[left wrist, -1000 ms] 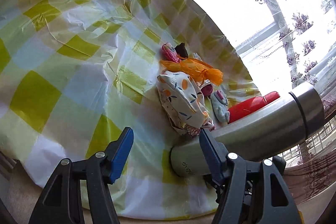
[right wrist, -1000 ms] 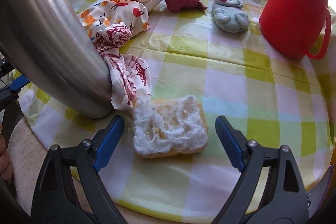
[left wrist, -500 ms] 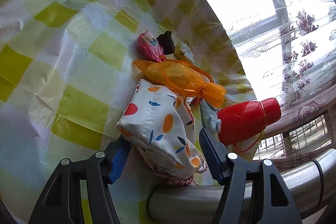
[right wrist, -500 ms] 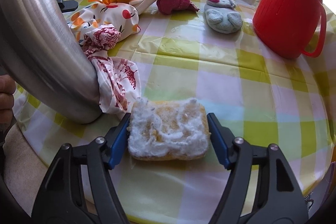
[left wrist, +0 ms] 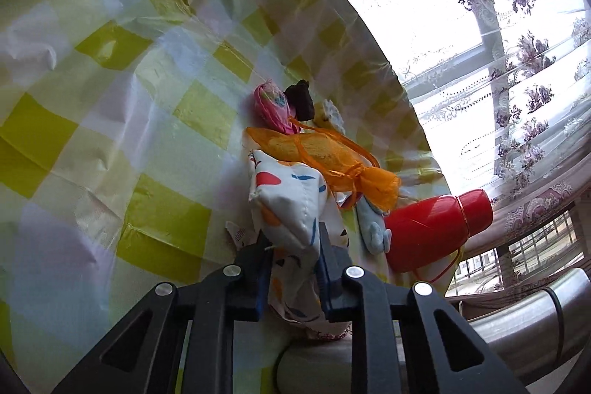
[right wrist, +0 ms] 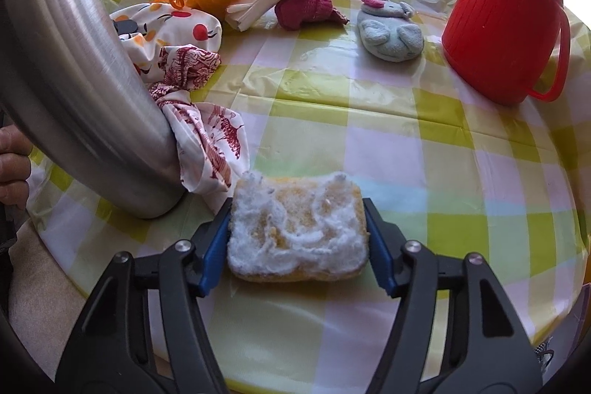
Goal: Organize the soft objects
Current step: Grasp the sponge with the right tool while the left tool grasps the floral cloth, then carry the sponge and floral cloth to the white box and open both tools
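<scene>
The left gripper (left wrist: 293, 259) is pinching the fruit-print pouch (left wrist: 290, 205) tightly between its closed-in fingers, while the right gripper (right wrist: 297, 239) is clamping the worn sponge (right wrist: 297, 228) by its two short ends. Just left of the sponge, the red-patterned cloth (right wrist: 207, 135) is lying against the steel flask (right wrist: 74, 80); lifting carelessly is risking snagging that cloth or nudging the flask.
</scene>
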`<state>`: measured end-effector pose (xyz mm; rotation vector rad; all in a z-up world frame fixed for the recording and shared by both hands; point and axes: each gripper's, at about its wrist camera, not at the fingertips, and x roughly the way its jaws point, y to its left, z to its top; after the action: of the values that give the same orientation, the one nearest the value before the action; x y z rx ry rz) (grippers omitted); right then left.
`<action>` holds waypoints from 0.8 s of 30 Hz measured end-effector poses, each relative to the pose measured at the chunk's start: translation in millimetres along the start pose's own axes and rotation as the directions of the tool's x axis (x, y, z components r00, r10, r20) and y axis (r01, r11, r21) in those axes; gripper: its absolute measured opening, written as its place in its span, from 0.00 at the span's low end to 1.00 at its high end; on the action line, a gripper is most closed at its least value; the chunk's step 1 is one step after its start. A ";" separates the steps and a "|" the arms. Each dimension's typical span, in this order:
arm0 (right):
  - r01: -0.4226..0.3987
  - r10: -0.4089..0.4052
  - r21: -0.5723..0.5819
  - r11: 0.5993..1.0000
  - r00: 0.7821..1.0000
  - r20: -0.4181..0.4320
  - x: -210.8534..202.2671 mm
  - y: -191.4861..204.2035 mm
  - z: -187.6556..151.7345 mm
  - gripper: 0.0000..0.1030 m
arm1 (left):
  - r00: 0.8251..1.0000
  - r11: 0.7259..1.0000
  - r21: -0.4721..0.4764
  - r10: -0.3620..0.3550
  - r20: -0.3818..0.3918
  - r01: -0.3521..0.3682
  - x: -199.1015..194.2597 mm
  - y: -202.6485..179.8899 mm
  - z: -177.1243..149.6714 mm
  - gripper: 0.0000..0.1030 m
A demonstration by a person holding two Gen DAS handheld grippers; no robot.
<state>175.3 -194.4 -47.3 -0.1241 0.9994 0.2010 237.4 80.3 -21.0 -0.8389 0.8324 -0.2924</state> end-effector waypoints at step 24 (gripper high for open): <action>0.003 -0.009 0.060 0.998 0.995 0.099 -56.3 -9.5 -26.5 0.63 | 0.988 0.997 -0.074 0.033 0.153 -0.022 -133.0 17.6 -98.0 0.20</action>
<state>126.1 -215.1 -13.8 -0.0623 0.9051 0.1703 75.1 109.9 -1.0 -0.9047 0.7127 -0.1717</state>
